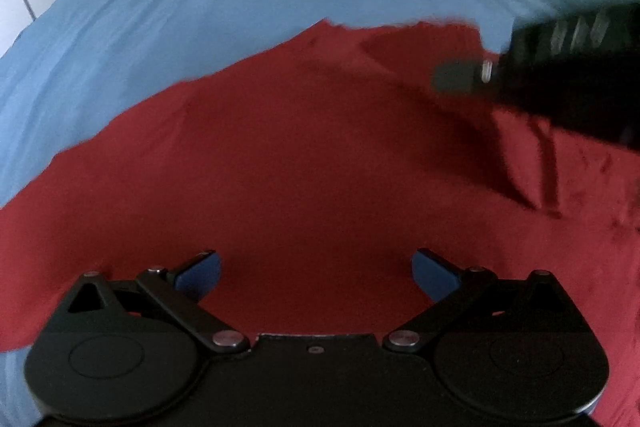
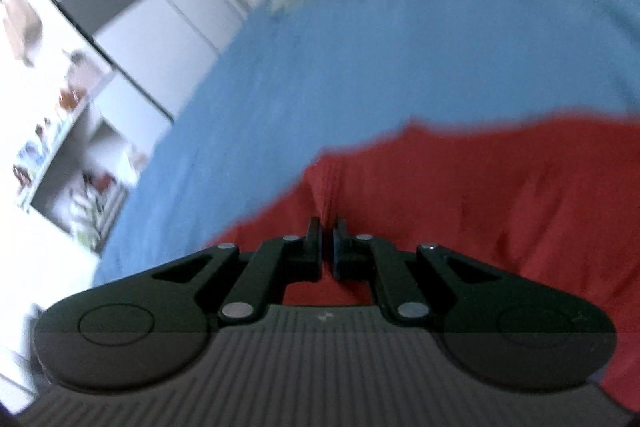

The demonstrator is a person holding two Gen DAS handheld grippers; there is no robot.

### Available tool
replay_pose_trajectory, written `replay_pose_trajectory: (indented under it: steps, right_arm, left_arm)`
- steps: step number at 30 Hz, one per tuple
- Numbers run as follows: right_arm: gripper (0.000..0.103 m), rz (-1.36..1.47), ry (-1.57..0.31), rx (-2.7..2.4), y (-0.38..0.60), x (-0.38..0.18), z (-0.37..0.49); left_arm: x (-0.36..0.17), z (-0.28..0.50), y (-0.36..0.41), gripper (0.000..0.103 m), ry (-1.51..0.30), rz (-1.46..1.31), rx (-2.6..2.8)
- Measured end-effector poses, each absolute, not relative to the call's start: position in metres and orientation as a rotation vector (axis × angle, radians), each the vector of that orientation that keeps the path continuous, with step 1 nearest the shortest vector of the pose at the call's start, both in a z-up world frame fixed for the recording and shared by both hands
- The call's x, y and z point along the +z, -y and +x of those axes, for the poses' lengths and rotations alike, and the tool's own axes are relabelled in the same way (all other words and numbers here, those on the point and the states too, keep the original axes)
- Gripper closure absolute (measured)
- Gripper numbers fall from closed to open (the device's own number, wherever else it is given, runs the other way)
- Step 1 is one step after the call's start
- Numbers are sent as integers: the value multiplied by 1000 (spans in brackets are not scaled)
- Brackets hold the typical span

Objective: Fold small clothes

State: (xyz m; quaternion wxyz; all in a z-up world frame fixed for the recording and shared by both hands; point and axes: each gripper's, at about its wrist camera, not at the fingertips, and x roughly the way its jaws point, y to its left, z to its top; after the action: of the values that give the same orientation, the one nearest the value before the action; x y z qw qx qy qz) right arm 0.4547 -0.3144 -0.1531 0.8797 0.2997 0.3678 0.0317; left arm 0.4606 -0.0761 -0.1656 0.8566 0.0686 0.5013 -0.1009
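My left tongs (image 1: 316, 273) gape wide over the red garment (image 1: 280, 167) on the bed (image 1: 200, 7), while my right tongs (image 2: 327, 247) pinch a fold of it.

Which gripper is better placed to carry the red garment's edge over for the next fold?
Right. The right gripper is pinching the red garment, while the left gripper hovers open above it, holding nothing.
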Motion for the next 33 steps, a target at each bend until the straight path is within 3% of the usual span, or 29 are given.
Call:
replay_pose_trajectory:
  steps: [5, 10, 12, 13, 14, 16, 19, 20, 23, 29, 31, 33]
  right_arm:
    - [83, 618, -835, 61, 294, -184, 449]
    - [78, 587, -840, 84, 288, -177, 439]
    - [58, 598, -833, 106, 298, -177, 436]
    - [34, 605, -817, 114, 305, -172, 433]
    - [16, 603, -786, 111, 311, -163, 428]
    - [8, 560, -737, 82, 321, -141, 412]
    - [6, 474, -714, -10, 337, -112, 378]
    - [1, 445, -701, -32, 341, -106, 363]
    - [0, 333, -670, -92, 342, -104, 319]
    - [0, 231, -702, -91, 334, -136, 261]
    - [0, 229, -710, -72, 326, -158, 271]
    - [0, 232, -714, -72, 327, -168, 271]
  left_arm:
    - [-169, 457, 63, 0, -1030, 127, -246]
    - [-166, 452, 58, 0, -1011, 119, -282]
    - [-161, 450, 57, 0, -999, 104, -303]
    - [-158, 450, 57, 0, -989, 90, -319]
    - [-154, 449, 57, 0, -979, 77, -334]
    - [-150, 451, 59, 0, -960, 52, -359]
    - [-150, 460, 67, 2, -951, 17, -367]
    - [-151, 463, 69, 6, -958, 0, -363]
    - [-153, 471, 80, 20, -974, -20, -339]
    - [-165, 482, 105, 32, -968, -1, -311]
    - [-165, 483, 112, 44, -958, 8, -306]
    - [-163, 486, 118, 88, -958, -3, -311]
